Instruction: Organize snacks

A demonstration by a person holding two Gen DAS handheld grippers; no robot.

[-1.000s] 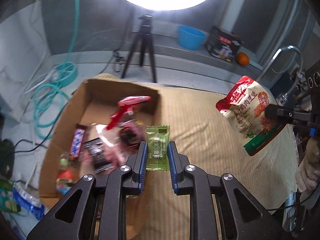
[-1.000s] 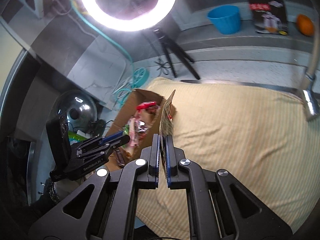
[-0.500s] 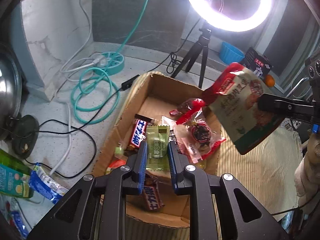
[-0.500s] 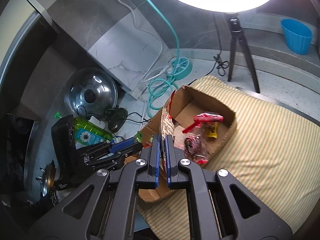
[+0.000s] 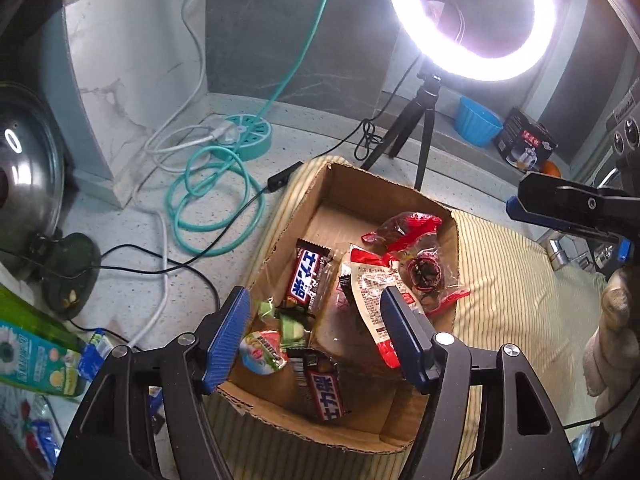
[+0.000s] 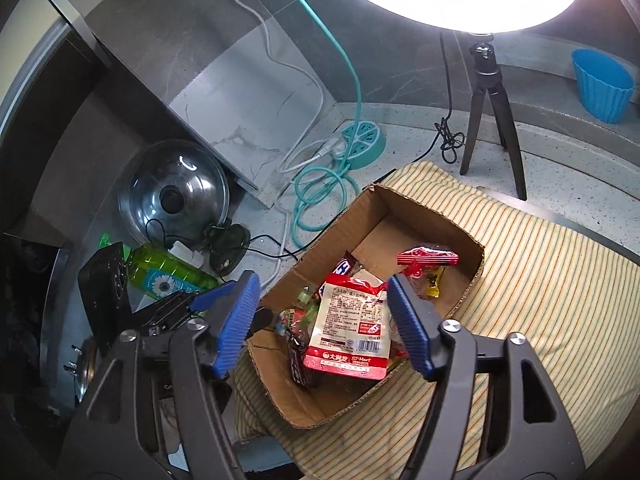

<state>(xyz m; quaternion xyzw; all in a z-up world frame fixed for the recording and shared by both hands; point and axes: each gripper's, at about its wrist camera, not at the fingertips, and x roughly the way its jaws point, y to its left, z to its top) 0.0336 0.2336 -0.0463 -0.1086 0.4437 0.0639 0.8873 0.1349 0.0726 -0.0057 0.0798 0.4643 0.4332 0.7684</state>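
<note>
Jaws on both grippers stand wide and hold nothing, so my reading is that the drop-off step is done for this pair of snacks and the next move calls for lifting clear of the cardboard box (image 5: 384, 196) and going to fetch whatever is left to sort; no loose snacks show on the striped cloth (image 5: 508, 280) from either camera, so where the next one lies cannot be told. Nearest in the left wrist view, the left gripper (image 5: 316, 340) hangs over the near end of the box, its blue pads apart, with nothing between them but the box contents below: a small green candy (image 5: 292, 326), a round red-and-green pack (image 5: 262, 350) and a dark chocolate bar (image 5: 324, 388) at the near wall. In the right wrist view the right gripper (image 6: 320, 322) is spread just as far, and the red-and-white pouch (image 6: 350, 328) lies below the gap, leaning on the other snacks in the box and touching neither pad as far as I can judge. Further in lie a second chocolate bar (image 5: 308, 276) and a clear bag with a red top (image 5: 416, 256) against the far right wall, with bare cardboard floor beyond them. The box sits on the cloth on the counter (image 5: 304, 128), and behind it stand a ring light (image 5: 472, 20) on a tripod and a coiled teal cable (image 5: 212, 204).
</note>
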